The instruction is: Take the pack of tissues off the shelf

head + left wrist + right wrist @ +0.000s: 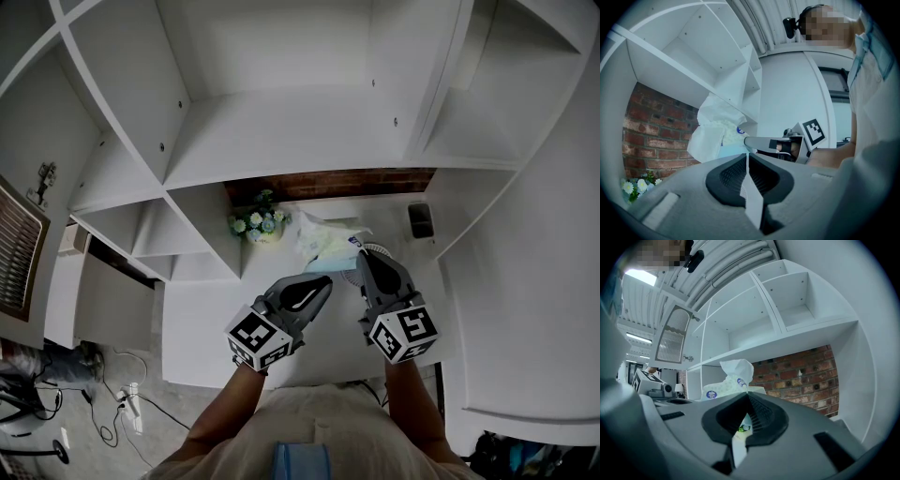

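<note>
white plastic pack of tissues (pixel 328 242) near the back edge of the desk (pixel 211 328). left gripper (pixel 324 282), right gripper (pixel 362 257): jaws together, empty, just beside it. fits pre-grasp or post-release.

A staged home corner in a workroom is suggested: white shelves (pixel 281 131) and a brick wall (pixel 328 183) are seen ahead of the left gripper (pixel 327 280), flowers (pixel 257 223) ahead-left, and a power strip (pixel 131 401) with cables (pixel 165 409) down to its left.

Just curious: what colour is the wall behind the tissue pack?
Red-brown brick wall, pale mortar lines; clearest in the right gripper view.
</note>
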The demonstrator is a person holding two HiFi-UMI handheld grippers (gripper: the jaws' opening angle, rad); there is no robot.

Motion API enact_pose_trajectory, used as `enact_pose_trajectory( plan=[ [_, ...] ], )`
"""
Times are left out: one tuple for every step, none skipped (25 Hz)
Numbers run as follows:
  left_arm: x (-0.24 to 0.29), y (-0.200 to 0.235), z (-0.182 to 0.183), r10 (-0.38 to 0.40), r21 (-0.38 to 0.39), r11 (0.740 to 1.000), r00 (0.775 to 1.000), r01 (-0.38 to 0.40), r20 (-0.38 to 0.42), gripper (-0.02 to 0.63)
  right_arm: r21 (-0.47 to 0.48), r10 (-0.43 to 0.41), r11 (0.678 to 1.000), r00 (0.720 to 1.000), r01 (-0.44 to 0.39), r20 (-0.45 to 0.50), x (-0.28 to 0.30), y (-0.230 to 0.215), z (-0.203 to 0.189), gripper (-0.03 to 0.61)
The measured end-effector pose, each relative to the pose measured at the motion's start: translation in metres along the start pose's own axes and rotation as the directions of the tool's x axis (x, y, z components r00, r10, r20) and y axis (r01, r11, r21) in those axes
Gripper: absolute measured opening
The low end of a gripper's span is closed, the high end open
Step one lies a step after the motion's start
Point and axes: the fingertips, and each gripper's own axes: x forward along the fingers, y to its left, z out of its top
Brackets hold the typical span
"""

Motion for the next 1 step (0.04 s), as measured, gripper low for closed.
enact_pose_trajectory(
  plan=[
    [0.0001, 0.0001, 0.0001, 0.000, 0.000, 1.000, 1.000, 0.000, 0.000, 0.023, 0.000, -0.001, 1.000, 1.000, 0.001, 0.000, 0.0001, -0.0005, 0.0001, 0.015]
  ],
)
